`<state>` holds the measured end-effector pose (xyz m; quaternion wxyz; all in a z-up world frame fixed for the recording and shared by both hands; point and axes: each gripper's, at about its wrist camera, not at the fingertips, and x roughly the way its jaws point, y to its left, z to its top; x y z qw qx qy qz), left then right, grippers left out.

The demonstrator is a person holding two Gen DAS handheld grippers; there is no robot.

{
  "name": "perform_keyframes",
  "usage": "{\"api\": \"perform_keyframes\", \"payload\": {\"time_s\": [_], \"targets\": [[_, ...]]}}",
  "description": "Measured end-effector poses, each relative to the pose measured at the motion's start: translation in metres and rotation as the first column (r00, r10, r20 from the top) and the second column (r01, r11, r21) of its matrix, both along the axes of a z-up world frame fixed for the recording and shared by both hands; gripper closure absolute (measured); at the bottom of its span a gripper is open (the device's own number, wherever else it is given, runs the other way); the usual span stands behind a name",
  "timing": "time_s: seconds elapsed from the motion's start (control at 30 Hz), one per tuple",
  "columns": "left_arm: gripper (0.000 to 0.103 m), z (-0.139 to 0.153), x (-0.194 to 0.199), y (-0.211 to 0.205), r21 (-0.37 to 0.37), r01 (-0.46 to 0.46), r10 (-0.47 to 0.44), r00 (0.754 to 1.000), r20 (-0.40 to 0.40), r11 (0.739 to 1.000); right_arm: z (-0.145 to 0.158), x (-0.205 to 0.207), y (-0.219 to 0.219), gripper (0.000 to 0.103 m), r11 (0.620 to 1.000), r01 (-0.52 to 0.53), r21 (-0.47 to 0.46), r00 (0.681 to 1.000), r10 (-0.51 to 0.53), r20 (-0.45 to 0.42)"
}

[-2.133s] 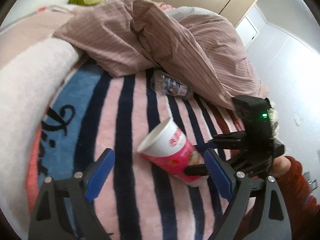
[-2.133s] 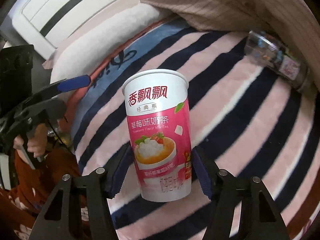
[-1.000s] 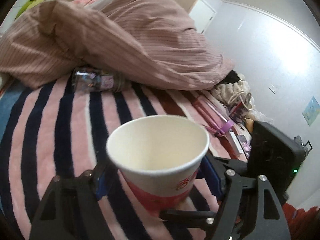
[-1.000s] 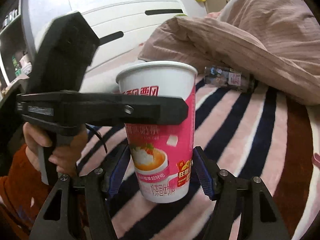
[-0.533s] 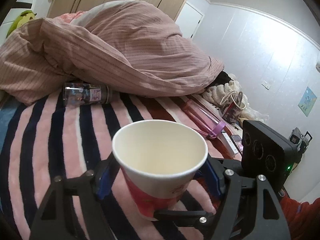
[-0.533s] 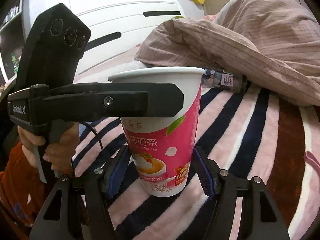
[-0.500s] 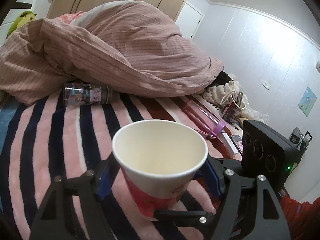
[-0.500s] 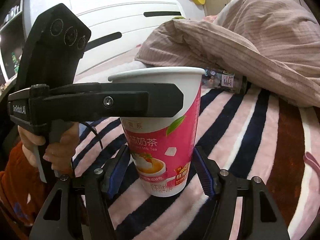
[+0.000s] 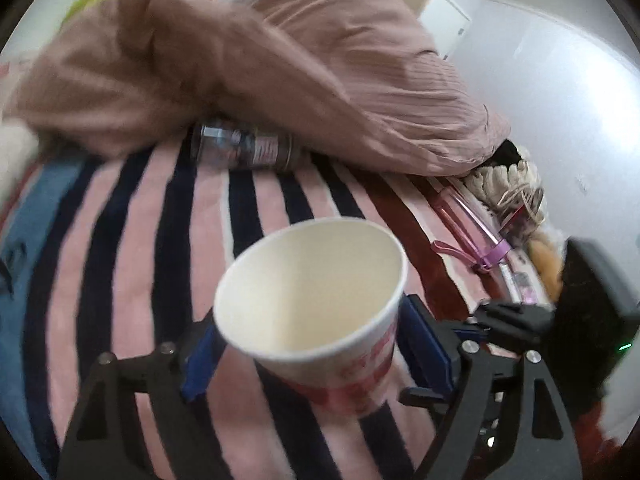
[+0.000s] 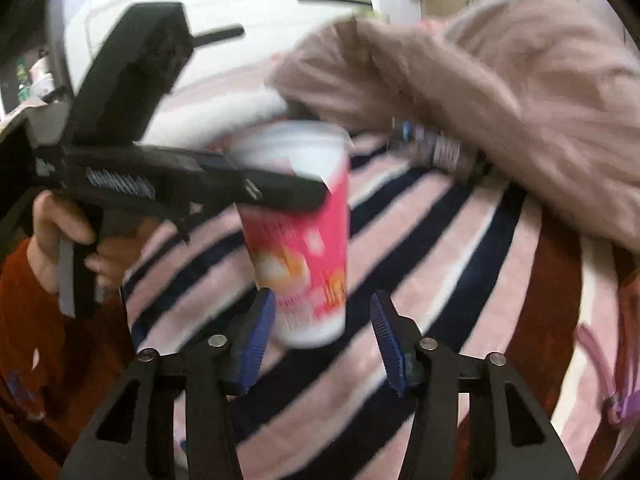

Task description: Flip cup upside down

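Observation:
The pink and white paper cup (image 9: 316, 300) is held upright, mouth up, over the striped blanket. My left gripper (image 9: 308, 340) is shut on the cup's upper body, blue pads against both sides. In the right wrist view the cup (image 10: 300, 240) is blurred, with the left gripper's finger across its front. My right gripper (image 10: 320, 332) is open; its blue pads stand a little apart from the cup's base on each side and no longer touch it. The right gripper's body (image 9: 592, 320) shows at the right edge of the left wrist view.
A pink, white and navy striped blanket (image 9: 132, 240) covers the bed. A clear plastic bottle (image 9: 244, 148) lies by a heaped brown striped quilt (image 9: 280, 60). Pink straps and clutter (image 9: 480, 240) lie at the right. A white headboard (image 10: 240, 8) stands behind.
My right gripper has opened and let go of the cup's base. My left gripper now holds the cup alone and both views blur with motion.

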<state>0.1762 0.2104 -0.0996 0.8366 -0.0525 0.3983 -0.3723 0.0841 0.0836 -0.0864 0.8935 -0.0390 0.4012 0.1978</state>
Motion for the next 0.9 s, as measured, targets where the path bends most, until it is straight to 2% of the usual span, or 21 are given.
{"api": "perform_keyframes", "payload": {"time_s": [0.03, 0.1, 0.2, 0.27, 0.33, 0.43, 0.47, 0.53, 0.63, 0.7, 0.73, 0.8, 0.87, 0.9], "targets": [[0.021, -0.001, 0.001, 0.002, 0.011, -0.006, 0.006, 1.0, -0.001, 1.0, -0.004, 0.001, -0.002, 0.047, 1.0, 0.01, 0.008, 1.0, -0.01, -0.011], [0.021, -0.002, 0.001, 0.005, 0.036, -0.027, 0.026, 1.0, 0.013, 0.999, -0.012, 0.004, -0.005, 0.038, 0.998, 0.003, 0.065, 0.999, -0.001, -0.032], [0.02, -0.008, 0.005, 0.014, 0.054, -0.054, 0.055, 0.998, -0.029, 0.997, -0.015, 0.008, 0.003, 0.035, 0.984, -0.048, 0.171, 0.998, 0.056, -0.039], [0.02, -0.009, 0.008, 0.02, 0.067, -0.056, 0.06, 0.996, -0.061, 0.996, -0.018, 0.015, 0.012, 0.03, 0.986, -0.029, 0.162, 0.998, 0.036, -0.042], [0.02, -0.006, 0.005, 0.027, 0.072, -0.055, 0.06, 0.996, -0.065, 0.996, -0.02, 0.023, 0.023, 0.03, 0.994, -0.007, 0.109, 0.999, 0.011, -0.034], [0.016, 0.009, 0.001, 0.041, 0.11, -0.086, 0.085, 0.996, 0.013, 0.99, -0.018, 0.035, 0.036, 0.03, 0.996, -0.011, 0.089, 1.0, 0.013, -0.021], [0.015, 0.017, 0.003, 0.045, 0.097, -0.085, 0.083, 0.996, 0.031, 0.992, -0.017, 0.04, 0.039, 0.03, 0.996, -0.014, 0.087, 1.0, 0.017, -0.026], [0.015, 0.026, 0.007, 0.045, 0.088, -0.051, 0.048, 0.998, 0.033, 0.995, -0.021, 0.049, 0.042, 0.047, 0.997, -0.021, 0.068, 0.997, 0.026, -0.076], [0.015, 0.044, 0.006, 0.027, 0.117, 0.054, -0.065, 0.993, 0.098, 0.992, -0.013, 0.044, 0.042, 0.047, 0.991, -0.121, 0.054, 0.986, 0.126, -0.106], [0.015, 0.051, 0.005, 0.005, 0.136, 0.186, -0.201, 0.974, 0.106, 0.973, -0.003, 0.034, 0.037, 0.047, 0.969, -0.24, 0.054, 0.958, 0.246, -0.146], [0.015, 0.051, 0.004, -0.008, 0.145, 0.262, -0.277, 0.956, 0.094, 0.954, 0.0, 0.03, 0.034, 0.047, 0.956, -0.288, 0.059, 0.941, 0.294, -0.169], [0.015, 0.041, 0.003, -0.037, 0.17, 0.41, -0.421, 0.907, 0.028, 0.896, 0.001, 0.026, 0.023, 0.046, 0.923, -0.382, 0.041, 0.895, 0.381, -0.234], [0.015, 0.024, 0.0, -0.06, 0.188, 0.51, -0.513, 0.858, -0.036, 0.84, -0.004, 0.025, 0.01, 0.046, 0.905, -0.425, -0.004, 0.864, 0.404, -0.301], [0.015, 0.015, -0.003, -0.07, 0.188, 0.548, -0.548, 0.835, -0.055, 0.815, -0.01, 0.023, 0.003, 0.041, 0.9, -0.434, -0.037, 0.851, 0.396, -0.344]]}}
